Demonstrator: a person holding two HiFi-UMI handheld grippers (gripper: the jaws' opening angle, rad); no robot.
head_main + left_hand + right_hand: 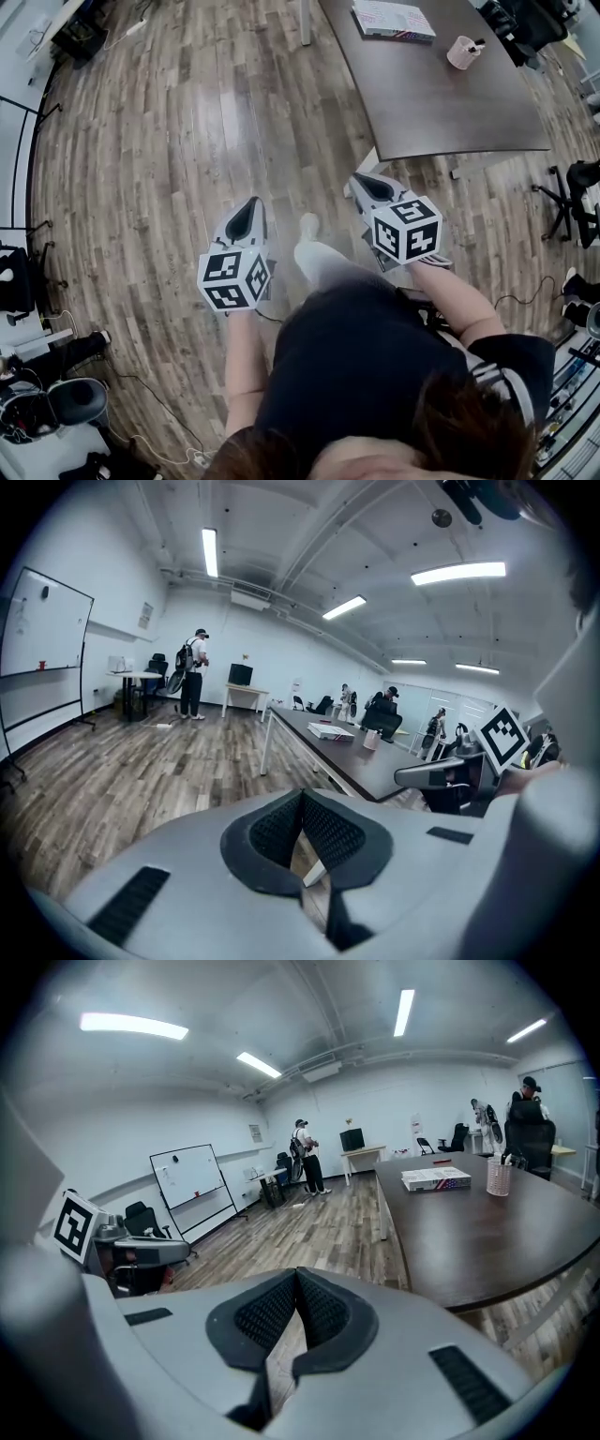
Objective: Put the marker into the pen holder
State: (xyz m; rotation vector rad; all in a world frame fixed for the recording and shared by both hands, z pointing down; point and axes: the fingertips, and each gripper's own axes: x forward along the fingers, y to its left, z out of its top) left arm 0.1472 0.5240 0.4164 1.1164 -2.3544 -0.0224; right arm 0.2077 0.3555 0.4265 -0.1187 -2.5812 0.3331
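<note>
We stand on the wooden floor (169, 141), well short of the dark table (441, 103), with a gripper in each hand held out in front of us and angled a little downward. The left gripper (248, 211) has its jaws pressed together with nothing between them, and its own view shows the two black ribbed pads meeting in a line. The right gripper (366, 184) is the same, with its pads together and empty, and it points toward the near edge of the table. The pen holder (462, 53), a pale cup, stands on the far right part of the tabletop, well apart from both grippers. A dark pen-like thing pokes from its rim, but we cannot tell whether that is the marker. To the left of the holder, at the far end of the table, lies a flat book (394, 19). Farther off in the room a person (195, 674) stands by a desk, and a whiteboard (192, 1177) stands on the left side.
</note>
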